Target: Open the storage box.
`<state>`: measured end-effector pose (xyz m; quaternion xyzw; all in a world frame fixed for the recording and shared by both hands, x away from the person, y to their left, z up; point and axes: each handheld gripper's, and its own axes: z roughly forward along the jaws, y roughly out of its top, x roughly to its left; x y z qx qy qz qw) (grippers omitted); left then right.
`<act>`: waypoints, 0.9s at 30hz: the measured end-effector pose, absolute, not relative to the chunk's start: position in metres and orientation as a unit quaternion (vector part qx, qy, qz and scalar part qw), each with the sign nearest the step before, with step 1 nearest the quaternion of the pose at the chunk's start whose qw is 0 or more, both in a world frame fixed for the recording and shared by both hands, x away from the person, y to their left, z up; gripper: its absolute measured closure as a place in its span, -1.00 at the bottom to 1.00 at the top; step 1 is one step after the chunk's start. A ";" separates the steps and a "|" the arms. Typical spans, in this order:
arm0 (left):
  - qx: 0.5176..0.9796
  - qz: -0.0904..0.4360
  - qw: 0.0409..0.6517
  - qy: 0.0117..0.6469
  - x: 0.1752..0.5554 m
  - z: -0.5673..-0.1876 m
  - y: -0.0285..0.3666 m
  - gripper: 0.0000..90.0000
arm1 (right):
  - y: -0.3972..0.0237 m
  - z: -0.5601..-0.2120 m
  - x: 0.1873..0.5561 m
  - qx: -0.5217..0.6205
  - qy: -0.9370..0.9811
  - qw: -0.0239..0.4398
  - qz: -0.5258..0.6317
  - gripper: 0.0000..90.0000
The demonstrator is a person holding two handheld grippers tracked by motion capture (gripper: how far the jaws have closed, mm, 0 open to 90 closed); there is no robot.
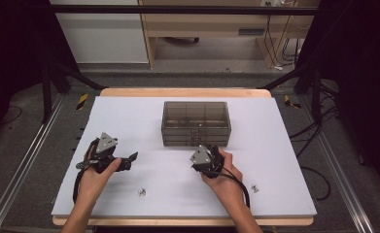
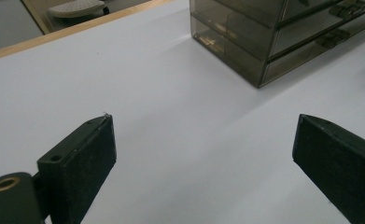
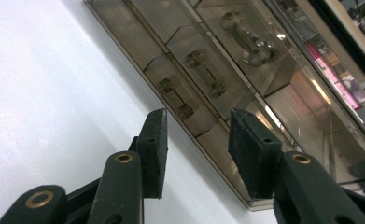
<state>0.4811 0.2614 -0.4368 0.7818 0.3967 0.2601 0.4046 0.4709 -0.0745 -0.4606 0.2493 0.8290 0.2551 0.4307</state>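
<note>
Dim workshop floor and black frame rails around a matte white board (image 1: pixel 129 111), with a smoky translucent drawer box (image 1: pixel 196 122) at its far middle and two small metal bits (image 1: pixel 142 192) near the front edge. Left gripper (image 1: pixel 131 159) spread wide and empty; right gripper (image 3: pixel 196 140) partly open, empty, just short of the lowest drawer's handle (image 3: pixel 174 97). Probably light, rigid, slick plastic (likely to slide if tugged): best pinched by that small moulded handle.

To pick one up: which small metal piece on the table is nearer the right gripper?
The metal piece beside the right forearm; the other lies left, toward the left hand.
</note>
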 end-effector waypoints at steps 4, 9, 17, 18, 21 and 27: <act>0.780 0.255 0.407 0.401 0.477 -0.442 0.267 -0.87 | -0.072 -0.462 0.470 0.236 0.833 0.436 0.247 0.31; 0.779 0.255 0.407 0.403 0.476 -0.448 0.266 -0.87 | -0.069 -0.463 0.470 0.221 0.832 0.454 0.229 0.34; 0.775 0.272 0.409 0.397 0.472 -0.448 0.266 -0.87 | -0.064 -0.464 0.468 0.193 0.832 0.476 0.209 0.39; 0.775 0.271 0.409 0.397 0.472 -0.448 0.266 -0.87 | -0.064 -0.463 0.468 0.188 0.832 0.480 0.205 0.40; 0.778 0.271 0.407 0.394 0.471 -0.449 0.266 -0.87 | -0.061 -0.462 0.469 0.178 0.832 0.484 0.204 0.43; 0.780 0.267 0.409 0.391 0.469 -0.450 0.263 -0.86 | -0.047 -0.465 0.472 0.131 0.837 0.504 0.168 0.49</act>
